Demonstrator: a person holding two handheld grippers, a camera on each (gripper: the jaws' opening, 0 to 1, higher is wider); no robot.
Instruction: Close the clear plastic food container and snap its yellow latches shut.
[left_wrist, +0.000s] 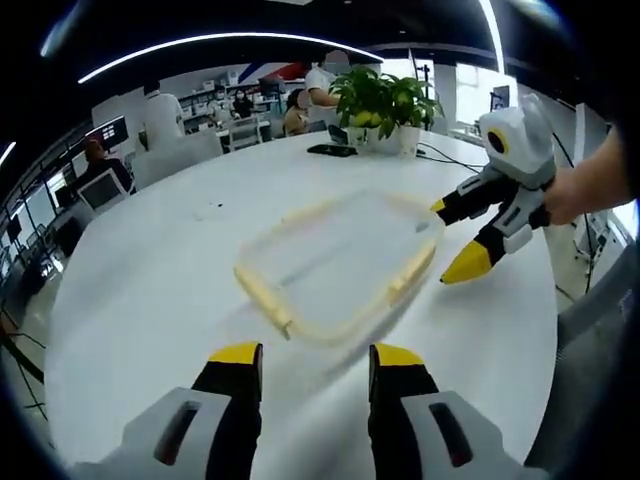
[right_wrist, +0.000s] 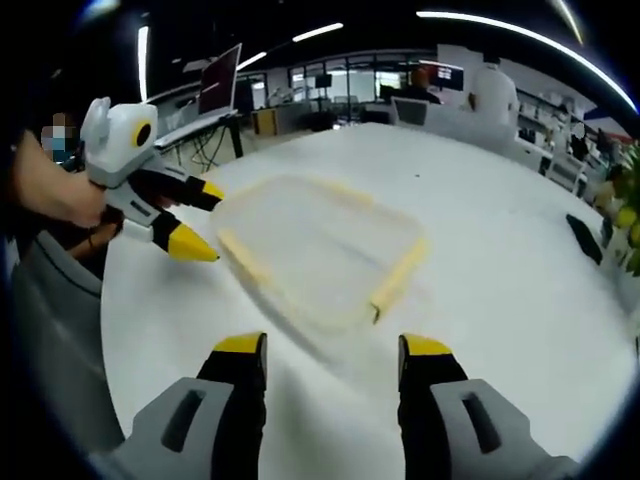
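- Clear plastic food container lying flat on the white round table, roughly mid-table, blurred in both views; yellow latches visible along its edges, whether snapped or loose impossible to tell through the blur.
- Left gripper hanging just short of the near edge of the container, jaws apart, nothing between them.
- Right gripper likewise jaws apart and empty in its own view; in the left gripper view, seen at the right side of the container with yellow tips spread, one tip close to the right-hand latch, contact not certain.
- Risk of sliding: light container on a smooth tabletop, likely to skate away under a one-sided push on a latch unless braced from the opposite side.
- Risk of a skewed lid: pressing one latch first may lift the far corner and leave the seal uneven.
- Risk of a missed latch: narrow yellow strips, easy to overshoot with a pointed tip, especially while everything moves fast enough to blur.
- Risk of a tip slipping under the rim and flipping the container instead of closing it.
- Potted plant and dark phone-like object at the far side, well apart from the container, unlikely to interfere.
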